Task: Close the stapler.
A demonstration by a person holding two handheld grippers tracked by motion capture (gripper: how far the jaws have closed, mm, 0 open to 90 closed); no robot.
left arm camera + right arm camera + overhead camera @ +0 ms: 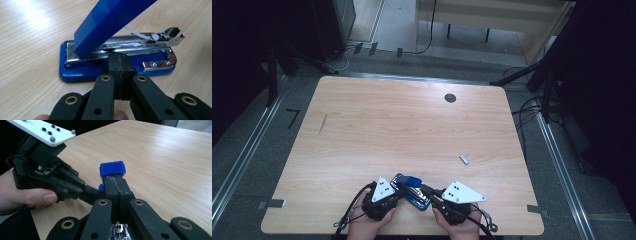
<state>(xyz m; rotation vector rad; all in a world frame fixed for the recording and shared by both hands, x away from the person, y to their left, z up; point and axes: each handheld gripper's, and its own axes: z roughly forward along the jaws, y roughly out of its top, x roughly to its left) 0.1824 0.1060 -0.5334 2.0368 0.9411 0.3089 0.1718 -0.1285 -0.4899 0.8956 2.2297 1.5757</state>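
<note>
Stapler (412,192) sits at table (412,125) near edge, between both grippers, lid (110,22) hinged up, long axis running across between them. Left gripper (120,60) closed empty, tips at its base side; right gripper (116,183) closed, tips against lid end, so equally near

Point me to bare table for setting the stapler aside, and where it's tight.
Free: the whole stretch from the stapler back to the dark round hole, plus the left half of the table. Tight: near edge, where left gripper and right gripper flank the stapler; a small metal piece lies right.
</note>
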